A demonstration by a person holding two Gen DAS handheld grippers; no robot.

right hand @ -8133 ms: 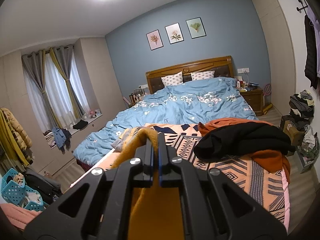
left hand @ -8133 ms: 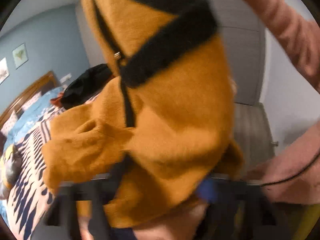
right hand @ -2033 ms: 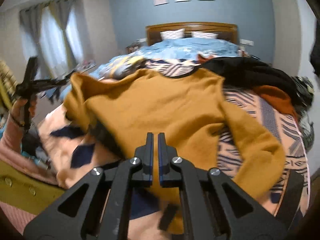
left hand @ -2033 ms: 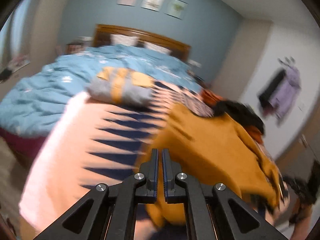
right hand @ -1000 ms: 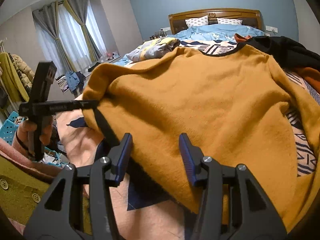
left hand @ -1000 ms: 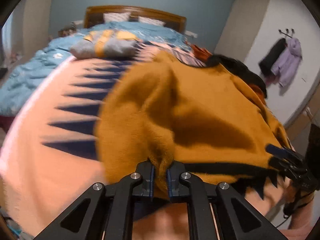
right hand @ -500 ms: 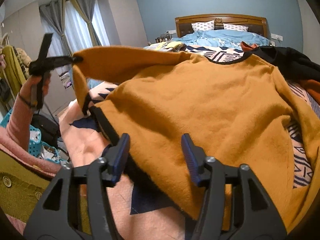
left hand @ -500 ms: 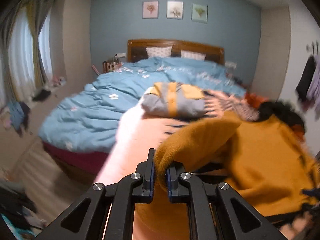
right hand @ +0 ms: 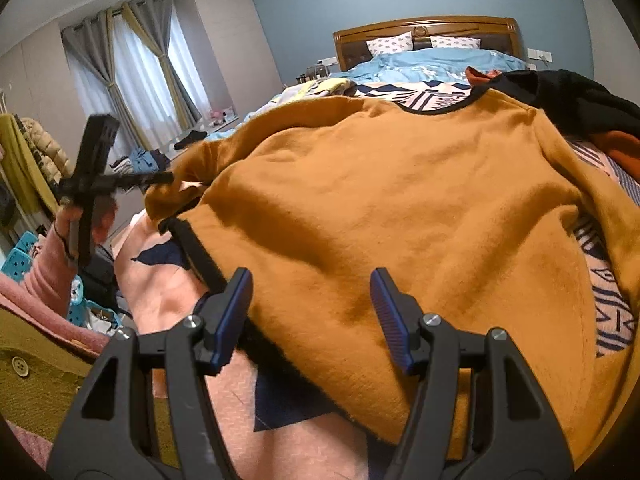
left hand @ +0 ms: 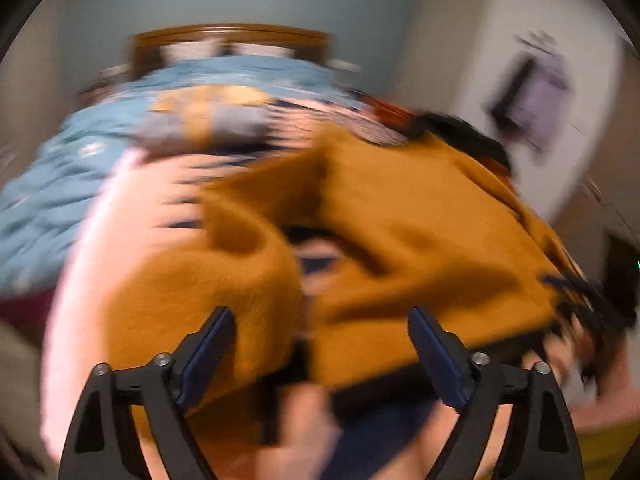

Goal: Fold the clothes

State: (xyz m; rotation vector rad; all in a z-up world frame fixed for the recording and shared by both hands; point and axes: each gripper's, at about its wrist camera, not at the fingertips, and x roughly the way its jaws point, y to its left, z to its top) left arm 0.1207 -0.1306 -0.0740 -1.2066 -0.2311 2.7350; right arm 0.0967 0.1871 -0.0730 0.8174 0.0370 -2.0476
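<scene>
Released by the opening left gripper (left hand: 320, 344), sweater sleeve (left hand: 208, 288) drops.

Mustard-yellow fleece sweater with black trim (right hand: 420, 208) spread flat on peach blanket with navy triangle pattern (right hand: 160, 280) on bed. Right gripper (right hand: 312, 312) above sweater's hem, jaws apart, pads clear of fabric. Left gripper (right hand: 160, 178) at far left, held by hand in pink sleeve (right hand: 44, 276), tip beside sweater's sleeve end. Black garment (right hand: 576, 96) beyond sweater's shoulder.
</scene>
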